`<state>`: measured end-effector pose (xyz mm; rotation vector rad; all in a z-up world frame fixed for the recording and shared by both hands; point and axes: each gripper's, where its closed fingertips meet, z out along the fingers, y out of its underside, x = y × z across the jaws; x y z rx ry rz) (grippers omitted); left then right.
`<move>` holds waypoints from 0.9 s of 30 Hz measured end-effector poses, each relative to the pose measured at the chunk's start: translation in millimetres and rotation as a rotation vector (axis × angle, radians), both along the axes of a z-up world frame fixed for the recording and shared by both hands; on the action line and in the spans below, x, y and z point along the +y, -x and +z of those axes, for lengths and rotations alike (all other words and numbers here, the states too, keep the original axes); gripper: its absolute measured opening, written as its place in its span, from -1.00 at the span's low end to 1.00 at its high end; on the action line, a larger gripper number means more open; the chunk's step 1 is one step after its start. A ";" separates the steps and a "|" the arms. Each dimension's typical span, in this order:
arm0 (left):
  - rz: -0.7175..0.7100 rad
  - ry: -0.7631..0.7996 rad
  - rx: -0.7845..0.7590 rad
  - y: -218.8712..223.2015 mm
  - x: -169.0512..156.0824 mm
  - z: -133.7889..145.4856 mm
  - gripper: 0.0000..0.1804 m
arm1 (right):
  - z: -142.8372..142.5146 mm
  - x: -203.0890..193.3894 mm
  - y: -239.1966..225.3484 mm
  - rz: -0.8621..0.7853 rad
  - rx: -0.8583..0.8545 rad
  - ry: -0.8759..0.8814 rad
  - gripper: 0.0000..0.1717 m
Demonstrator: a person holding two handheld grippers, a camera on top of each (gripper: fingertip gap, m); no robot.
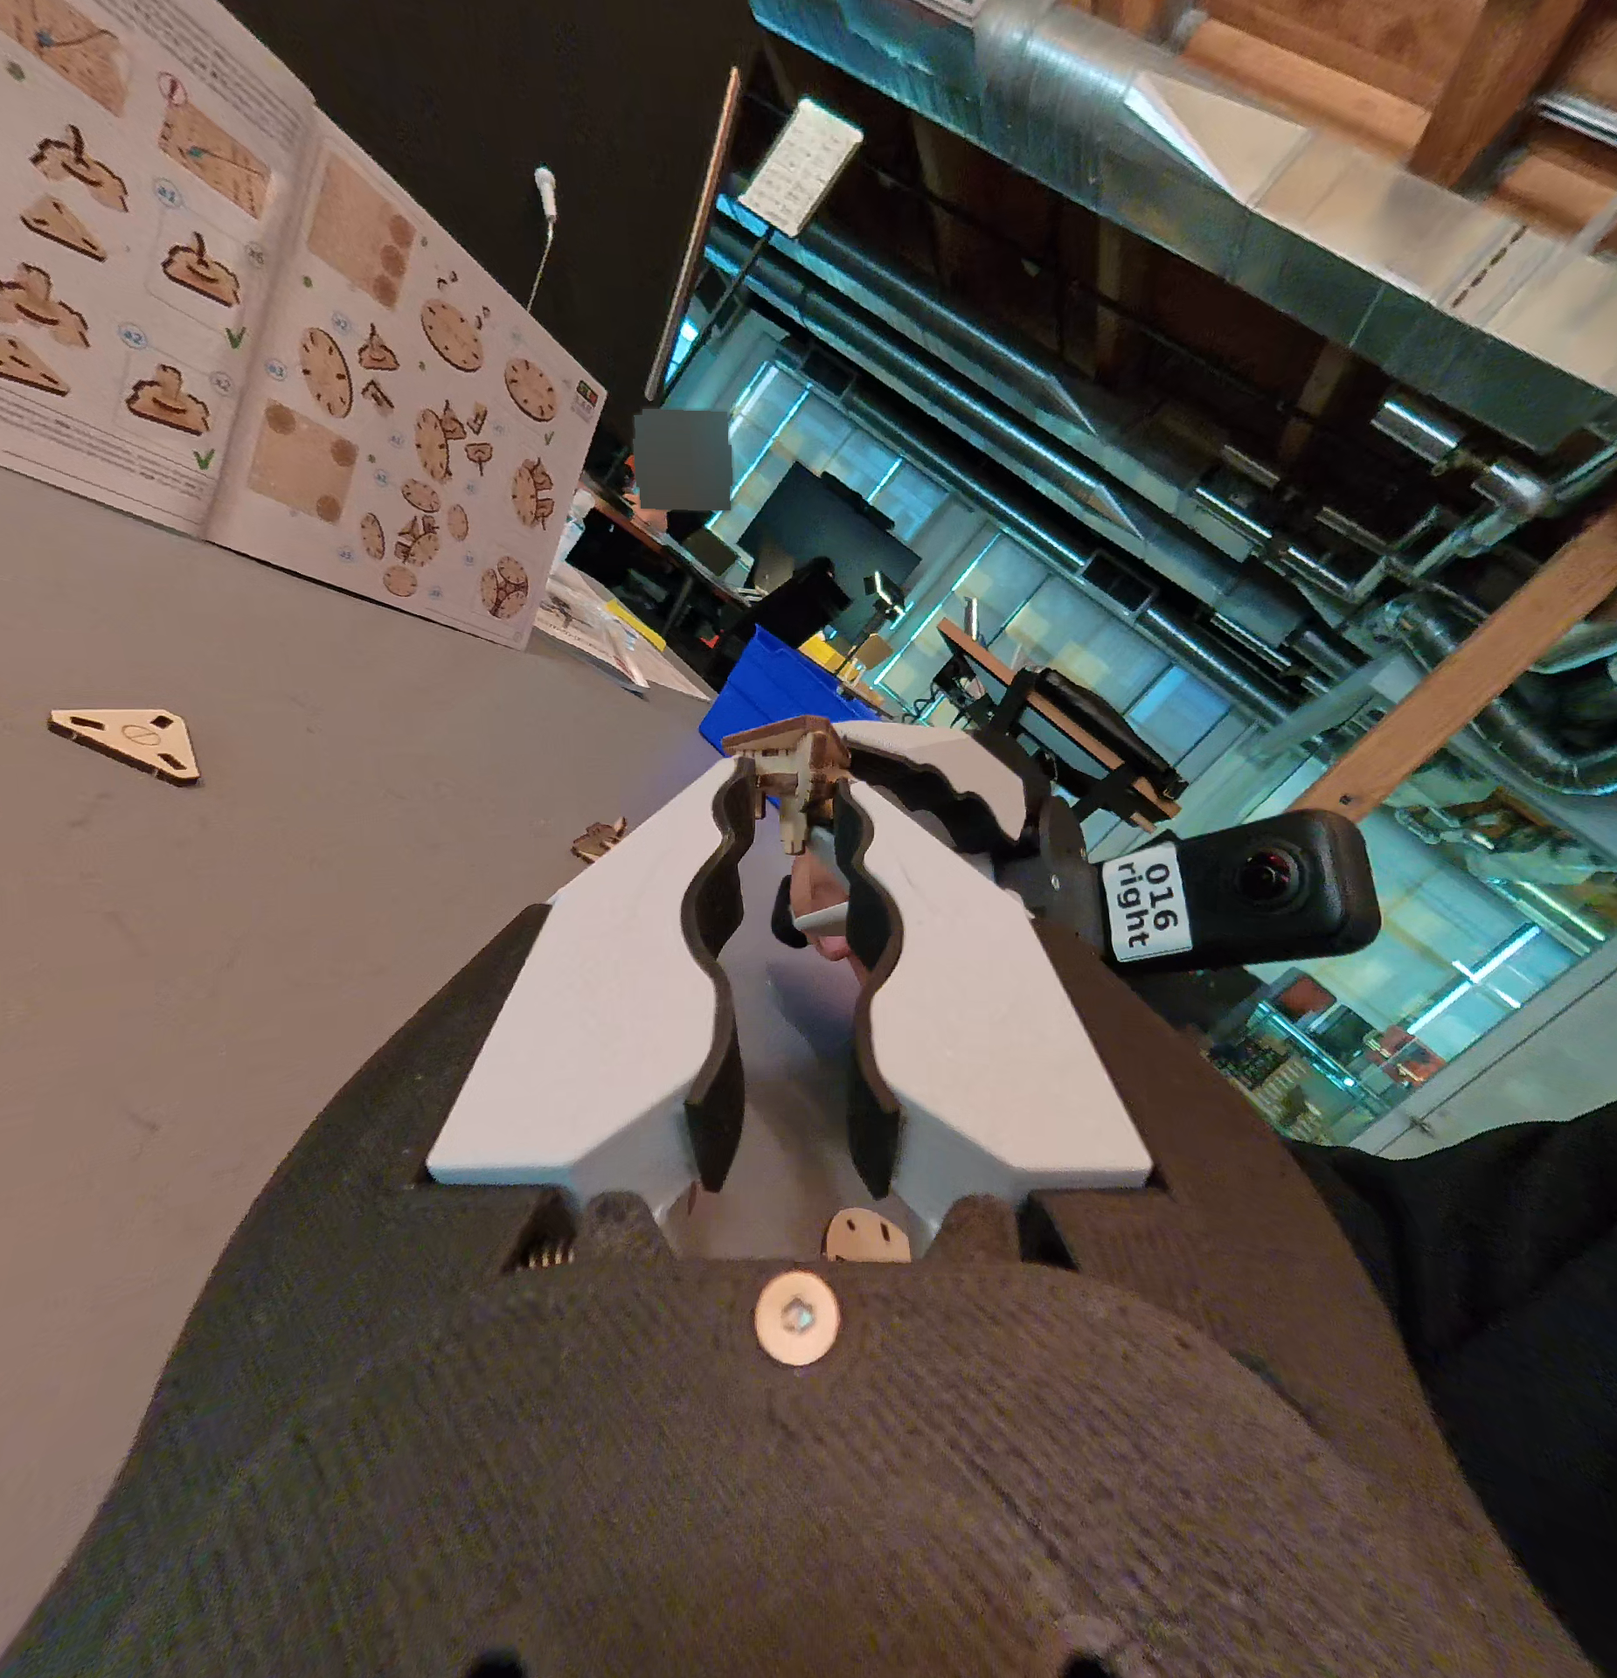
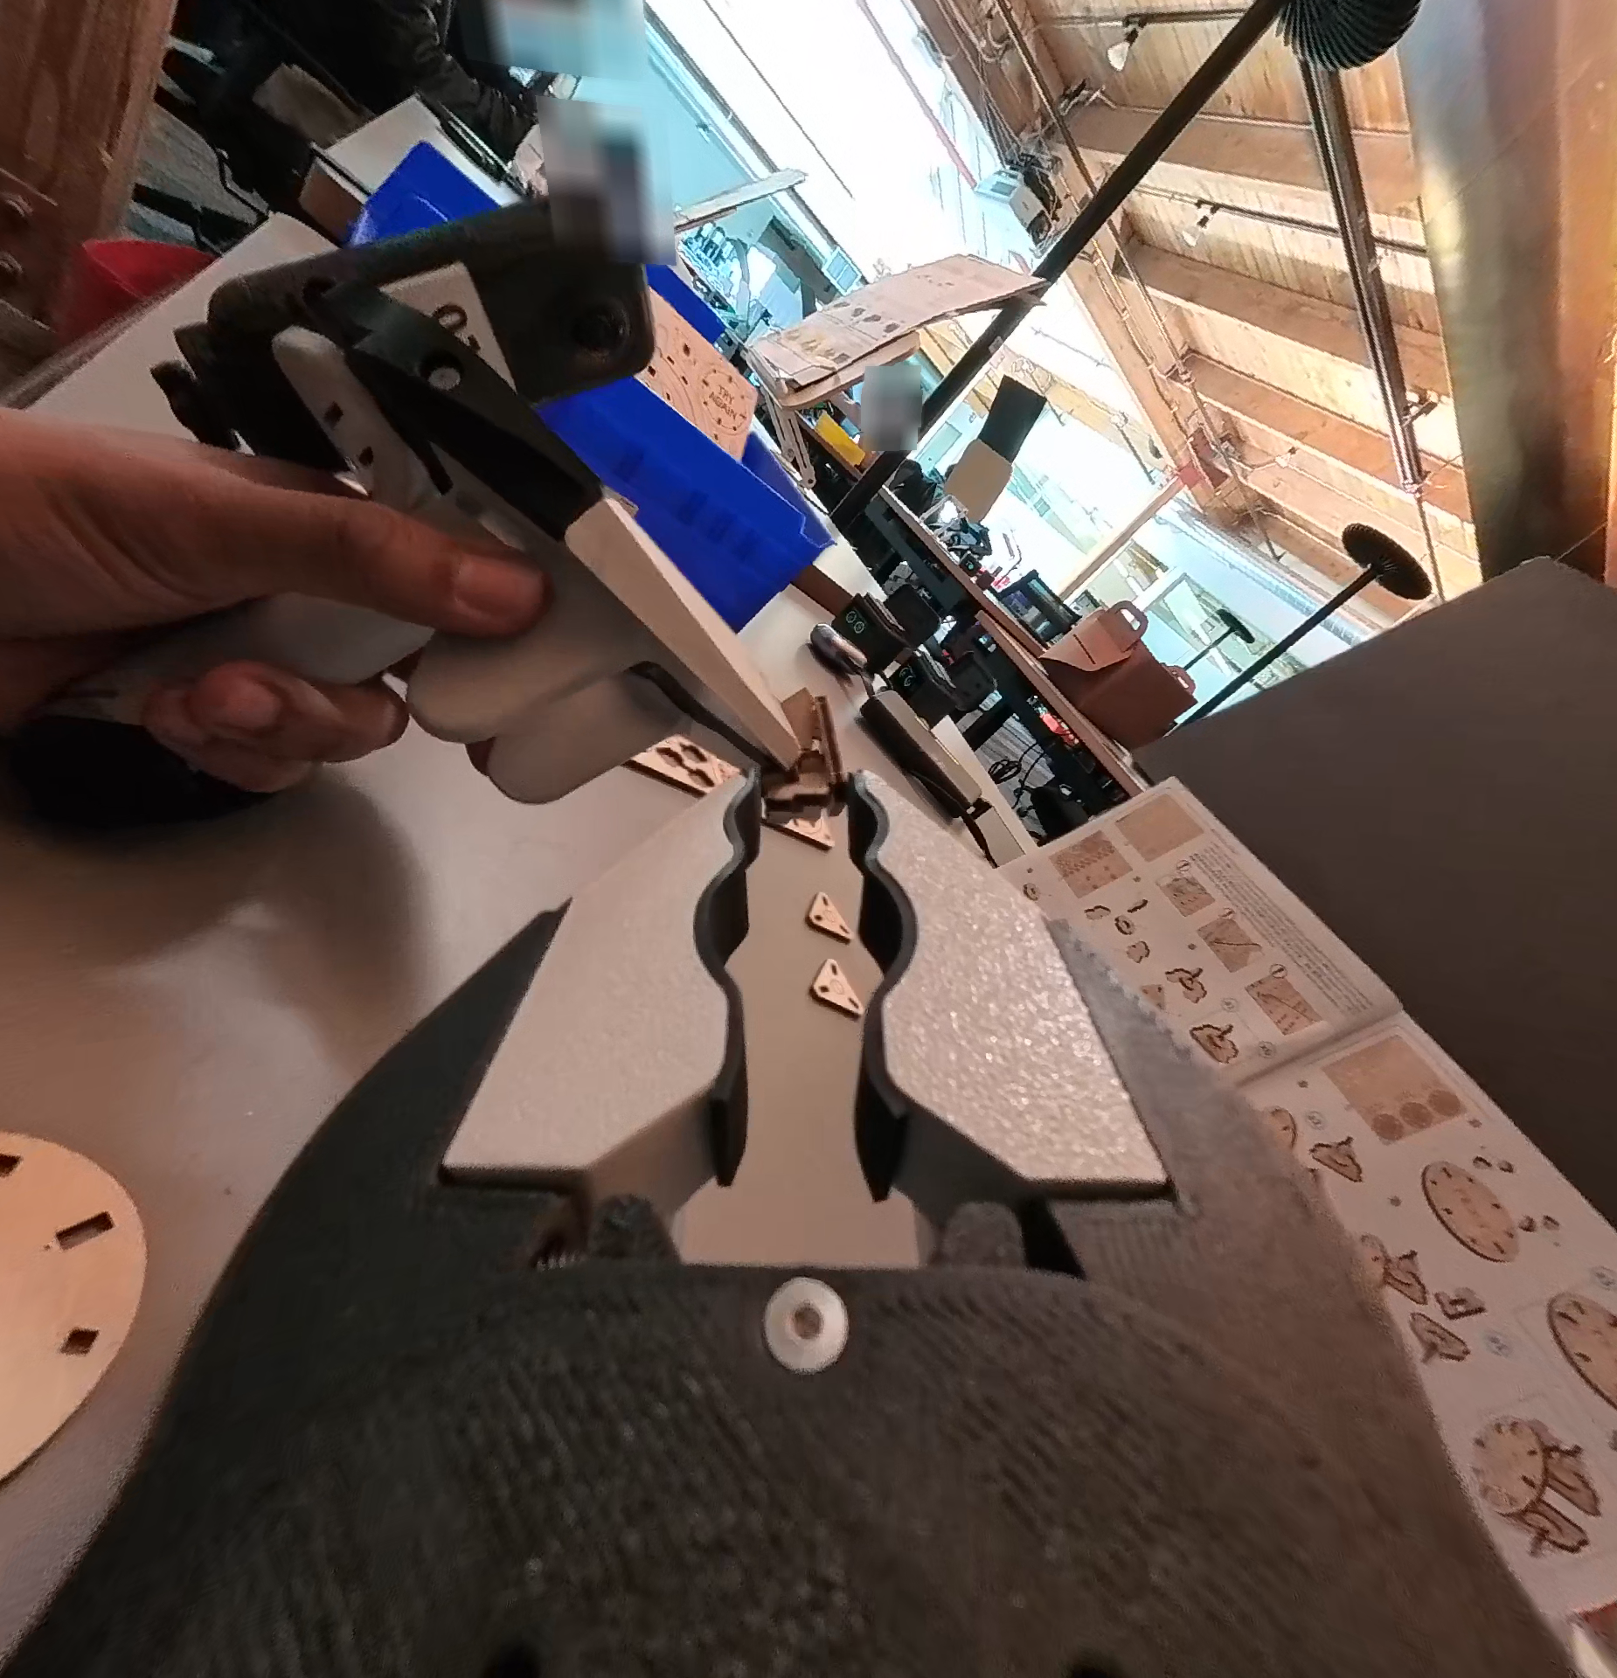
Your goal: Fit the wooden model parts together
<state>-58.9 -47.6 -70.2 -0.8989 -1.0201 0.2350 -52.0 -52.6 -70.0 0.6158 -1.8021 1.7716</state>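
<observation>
Both tools grip one small wooden assembly point(image 1: 791, 772); right's contact seemingly partial.

The right tool point(image 2: 800, 799) has its dark pads closed around a small plywood assembly point(image 2: 809, 772), which the left tool point(image 2: 787, 740), held in a hand point(image 2: 196, 590), also grips from above. Two wooden triangles point(image 2: 830, 913) lie on the grey tabletop point(image 2: 333, 908), an open instruction booklet point(image 2: 1286, 999) to the right.

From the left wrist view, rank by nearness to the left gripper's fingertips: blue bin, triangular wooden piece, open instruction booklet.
1. Blue bin, just beyond the left gripper.
2. Triangular wooden piece, on the table at left.
3. Open instruction booklet, far left, farther back.
</observation>
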 end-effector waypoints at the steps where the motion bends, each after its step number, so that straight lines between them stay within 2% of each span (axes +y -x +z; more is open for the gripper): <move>1: 0.001 0.000 -0.002 0.1 -0.2 -0.2 -0.84 | -0.3 -0.2 0.0 -0.005 0.011 -0.001 -0.80; 8: 0.015 0.034 -0.043 2.7 0.7 -5.9 -0.84 | -5.6 -0.6 0.9 -0.034 0.116 -0.036 -0.81; 16: -0.001 0.051 -0.038 1.9 4.5 -5.5 -0.84 | -5.3 2.6 0.8 -0.005 0.084 -0.057 -0.81; 20: -0.008 0.014 0.028 -2.4 1.3 3.4 -0.81 | 1.8 4.1 2.2 0.036 -0.057 -0.034 -0.81; 24: 0.008 -0.060 0.121 -9.4 -9.3 17.8 -0.55 | 12.1 10.2 0.7 0.116 -0.204 -0.003 -0.81; 27: -0.042 -0.128 0.189 -14.6 -7.9 29.6 -0.25 | 18.8 14.8 -14.3 0.325 -0.482 -0.017 -0.81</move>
